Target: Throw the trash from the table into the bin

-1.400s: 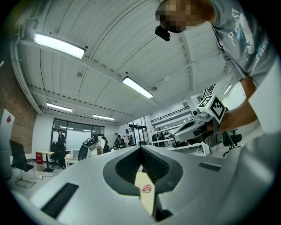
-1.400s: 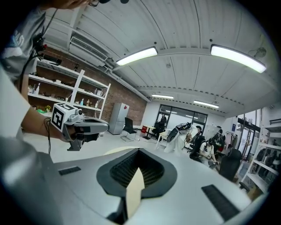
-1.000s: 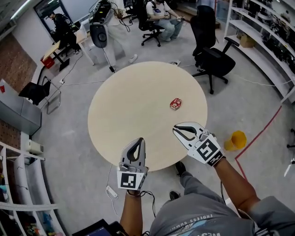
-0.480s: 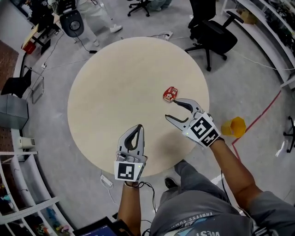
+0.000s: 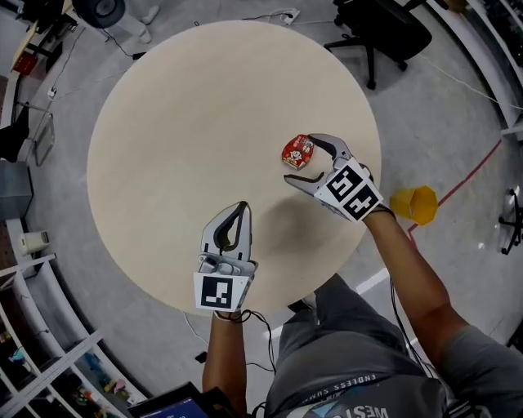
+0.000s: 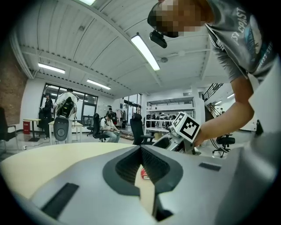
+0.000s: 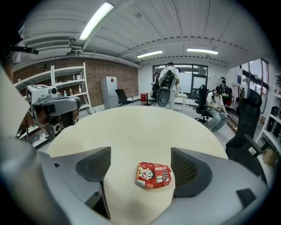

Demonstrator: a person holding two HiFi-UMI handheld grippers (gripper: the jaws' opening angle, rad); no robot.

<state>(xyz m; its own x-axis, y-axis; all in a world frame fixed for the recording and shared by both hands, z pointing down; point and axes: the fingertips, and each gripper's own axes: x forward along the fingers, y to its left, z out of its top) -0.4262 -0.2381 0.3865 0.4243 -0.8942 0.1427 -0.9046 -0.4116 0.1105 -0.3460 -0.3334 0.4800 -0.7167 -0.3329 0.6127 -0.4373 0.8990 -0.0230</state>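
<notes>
- One piece of trash is all I can see on the round beige worktop [image 5: 180, 122]: a flat red printed snack packet [image 7: 153, 175], lying right of centre in the head view.
- The right gripper [image 5: 300, 160] has just been opening. Its fingers [image 7: 189, 169] stand wide on either side of the packet, and neither pad presses on it.
- The left gripper [image 5: 243, 207] hangs over the lower middle of the worktop, well apart from the packet. Its fingers [image 6: 127, 165] are drawn together with nothing between them.
- Risk, as I judge it: the packet is thin and lies flat, so fingers closing too high would meet above it and take nothing.
- In the right gripper view the packet sits nearer the right-hand pad. That pad could touch first and skid the light packet across the smooth top.
- A grip on a crinkled edge alone might let go on the way.
- The small yellow bin [image 5: 414, 204] stands on the floor past the worktop's right edge, so a loose toss could miss its mouth.
- Nothing blocks that way. A black office chair [image 5: 384, 24] stands clear at the upper right.
</notes>
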